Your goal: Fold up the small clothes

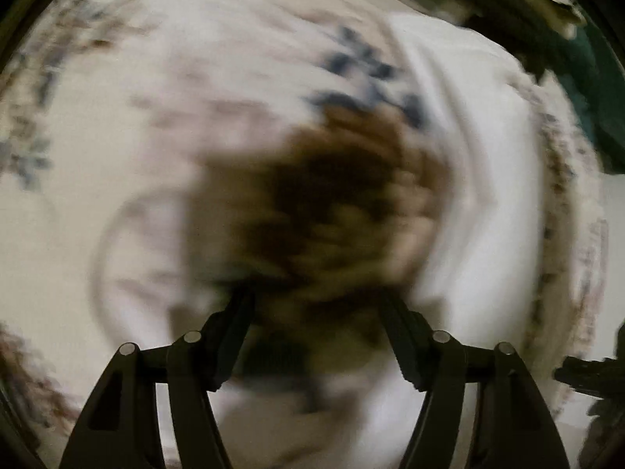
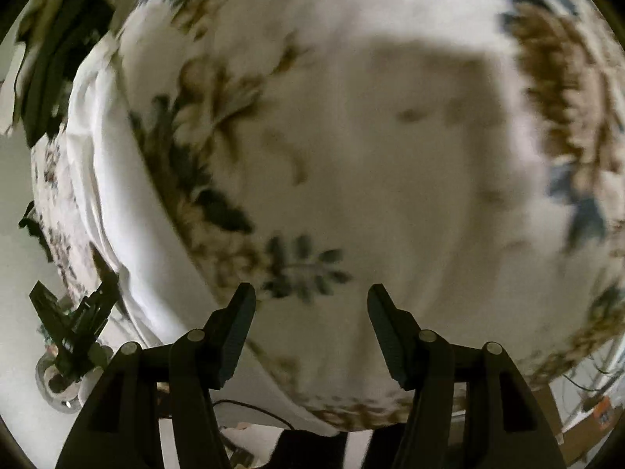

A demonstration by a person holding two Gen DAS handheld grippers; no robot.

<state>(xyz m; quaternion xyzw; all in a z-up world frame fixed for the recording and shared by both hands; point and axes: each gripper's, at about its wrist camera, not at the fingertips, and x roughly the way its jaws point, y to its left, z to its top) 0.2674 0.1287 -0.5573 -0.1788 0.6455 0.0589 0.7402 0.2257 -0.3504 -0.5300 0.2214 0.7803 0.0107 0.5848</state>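
Observation:
Both views are motion-blurred. A white cloth (image 1: 468, 179) lies in folds on a floral bedspread (image 1: 164, 90), at the right of the left wrist view. My left gripper (image 1: 316, 297) is open above a brown flower print, holding nothing. In the right wrist view the white cloth (image 2: 105, 179) runs down the left side on the bedspread (image 2: 390, 156). My right gripper (image 2: 310, 293) is open and empty over the bedspread. My left gripper (image 2: 74, 328) shows there at the lower left beside the cloth's edge.
A dark green cloth (image 1: 593, 90) lies at the far right edge of the bed; it also shows as dark cloth (image 2: 58, 58) at the upper left of the right wrist view. Cables and a cardboard box (image 2: 586, 418) lie past the bed's edge.

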